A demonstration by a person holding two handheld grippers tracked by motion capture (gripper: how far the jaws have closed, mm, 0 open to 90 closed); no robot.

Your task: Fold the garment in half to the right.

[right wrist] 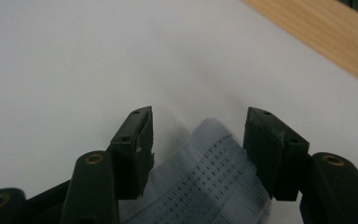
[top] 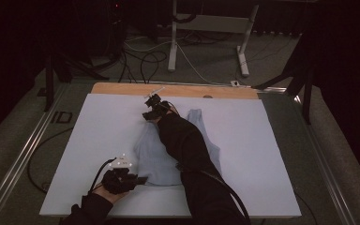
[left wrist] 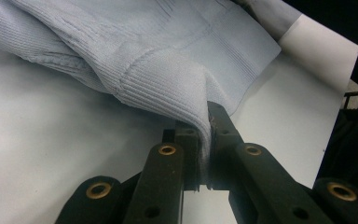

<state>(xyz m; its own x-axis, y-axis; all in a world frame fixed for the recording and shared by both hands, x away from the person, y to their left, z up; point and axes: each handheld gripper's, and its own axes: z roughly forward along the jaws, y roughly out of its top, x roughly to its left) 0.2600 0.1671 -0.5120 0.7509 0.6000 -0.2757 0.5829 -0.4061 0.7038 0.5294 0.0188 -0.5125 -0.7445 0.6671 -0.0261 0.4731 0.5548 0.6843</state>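
A pale blue knitted top [top: 168,157] lies flat near the middle of the white worktop [top: 243,126], its long axis running from the near edge toward the far edge. The ribbed hem is on the person's side and the shoulder straps point away, toward the strip of bare wood [top: 122,88] along the far side. One strap [top: 197,115] is plain to see in the high view, just right of the right sleeve [top: 187,150], which crosses the top lengthwise and hides much of its middle. No brand, label or writing can be read on the fabric.

The left tongs [left wrist: 208,140] are clenched on the hem at the near left corner of the top — the left gripper view shows the ribbed edge pulled up into a fold and pinched between the two black jaws. In the high view these tongs [top: 140,180] sit at the near left of the garment, held by the left hand [top: 115,183].

The right tongs [right wrist: 198,135] are released, jaws spread — the rounded end of the other strap [right wrist: 205,172], with rows of small holes in its knit, lies between them on the worktop without being pinched. In the high view the right tongs [top: 151,112] are at the far left end of the top.

Beyond the worktop, cables [top: 140,58] trail over a grey floor [top: 206,61] beside a white table frame [top: 243,42].
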